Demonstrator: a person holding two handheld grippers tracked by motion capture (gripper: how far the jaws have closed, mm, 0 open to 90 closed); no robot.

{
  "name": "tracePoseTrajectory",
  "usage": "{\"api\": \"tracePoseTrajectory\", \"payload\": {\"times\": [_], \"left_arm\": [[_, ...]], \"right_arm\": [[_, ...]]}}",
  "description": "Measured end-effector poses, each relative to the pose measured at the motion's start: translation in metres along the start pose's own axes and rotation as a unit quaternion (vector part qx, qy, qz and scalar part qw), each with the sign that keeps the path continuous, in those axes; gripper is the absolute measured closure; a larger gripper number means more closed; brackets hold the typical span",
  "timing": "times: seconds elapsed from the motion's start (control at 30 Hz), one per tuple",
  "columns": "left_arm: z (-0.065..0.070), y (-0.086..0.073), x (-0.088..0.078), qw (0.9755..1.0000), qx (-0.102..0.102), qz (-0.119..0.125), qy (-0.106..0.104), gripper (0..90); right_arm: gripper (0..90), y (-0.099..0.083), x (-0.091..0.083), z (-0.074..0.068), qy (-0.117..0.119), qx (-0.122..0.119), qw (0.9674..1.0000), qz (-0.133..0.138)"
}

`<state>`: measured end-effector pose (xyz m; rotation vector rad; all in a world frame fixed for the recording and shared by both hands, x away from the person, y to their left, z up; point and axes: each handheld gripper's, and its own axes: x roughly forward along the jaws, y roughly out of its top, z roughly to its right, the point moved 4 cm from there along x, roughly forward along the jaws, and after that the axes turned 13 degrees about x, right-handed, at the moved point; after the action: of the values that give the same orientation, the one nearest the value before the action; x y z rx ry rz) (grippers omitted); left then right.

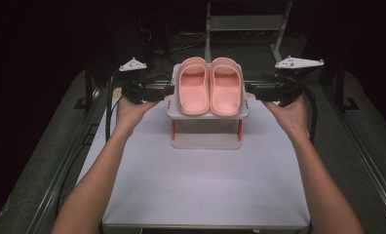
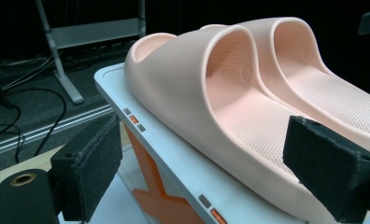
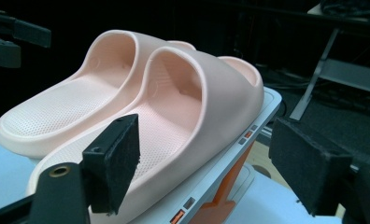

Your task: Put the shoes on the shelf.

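Two slippers (image 1: 210,86): uniform pale salmon pink; insoles carry a fine grid of small dimples, uppers are plain. Rack (image 1: 206,113): white top shelf and base, orange-red legs and orange side brace; its edge bears small grey and orange rectangular marks. Desk (image 1: 201,180): plain white. Left gripper (image 2: 199,168) and right gripper (image 3: 211,172): black jaws with matte black, coarse-textured pads; each has a light grey plate on top and a black cable.
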<state>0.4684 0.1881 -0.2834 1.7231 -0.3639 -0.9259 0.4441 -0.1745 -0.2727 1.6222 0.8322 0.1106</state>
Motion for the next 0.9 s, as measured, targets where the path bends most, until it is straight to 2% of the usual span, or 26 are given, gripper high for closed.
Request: {"api": "tracePoseTrajectory", "payload": {"times": [0.23, 0.37, 0.57, 0.63, 0.9], "left_arm": [[0.004, -0.007, -0.007, 1.0000, -0.004, 0.005, -0.005, 9.3], [0.007, -0.013, -0.010, 0.9999, 0.009, -0.008, 0.004, 8.4], [0.010, -0.020, -0.018, 0.9999, 0.006, -0.005, 0.006, 8.3], [0.011, -0.024, -0.020, 0.9999, 0.008, -0.007, 0.009, 8.3], [0.013, -0.035, -0.025, 0.9999, 0.002, -0.010, 0.011, 7.8]], "right_arm": [[22.0, -0.007, -0.003, -0.003, -0.006, -0.009, 0.9999, -0.003], [21.9, -0.011, -0.007, -0.005, -0.008, -0.016, 0.9998, 0.002], [21.0, -0.018, -0.015, -0.004, -0.011, -0.011, 0.9998, 0.009], [21.0, -0.020, -0.019, -0.003, -0.013, -0.013, 0.9996, 0.020], [20.3, -0.031, -0.029, 0.000, -0.012, -0.008, 0.9996, 0.025]]}}
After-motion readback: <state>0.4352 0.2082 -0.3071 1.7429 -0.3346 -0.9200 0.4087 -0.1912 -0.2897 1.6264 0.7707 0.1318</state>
